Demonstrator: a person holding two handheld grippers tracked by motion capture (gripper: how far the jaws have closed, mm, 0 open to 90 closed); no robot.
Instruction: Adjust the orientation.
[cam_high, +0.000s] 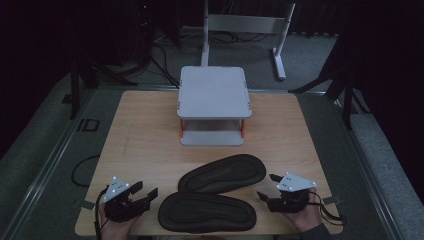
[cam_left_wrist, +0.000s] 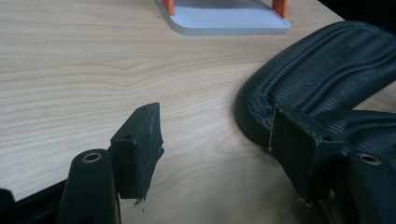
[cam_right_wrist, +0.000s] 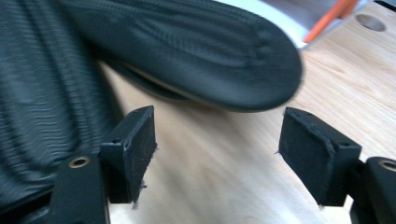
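Two black ribbed insoles lie side by side on the wooden table (cam_high: 140, 140): the far insole (cam_high: 222, 172) and the near insole (cam_high: 206, 212) by the front edge. My left gripper (cam_high: 146, 190) rests at the near insole's left end, open, nothing between its jaws. In the left gripper view the gripper (cam_left_wrist: 215, 123) stands over bare wood, with an insole's rounded end (cam_left_wrist: 322, 65) just beyond its right jaw. My right gripper (cam_high: 266, 186) is open at the insoles' right ends. Its view shows the gripper (cam_right_wrist: 215, 126) empty, the far insole (cam_right_wrist: 187, 51) just ahead and the near insole (cam_right_wrist: 42, 107) at left.
A grey two-tier stand (cam_high: 214, 92) with orange posts sits at the table's back middle, its base (cam_left_wrist: 224, 23) visible ahead of the left gripper. Bare wood lies between the stand and the insoles. Cables and a white frame (cam_high: 245, 25) are on the floor beyond the table.
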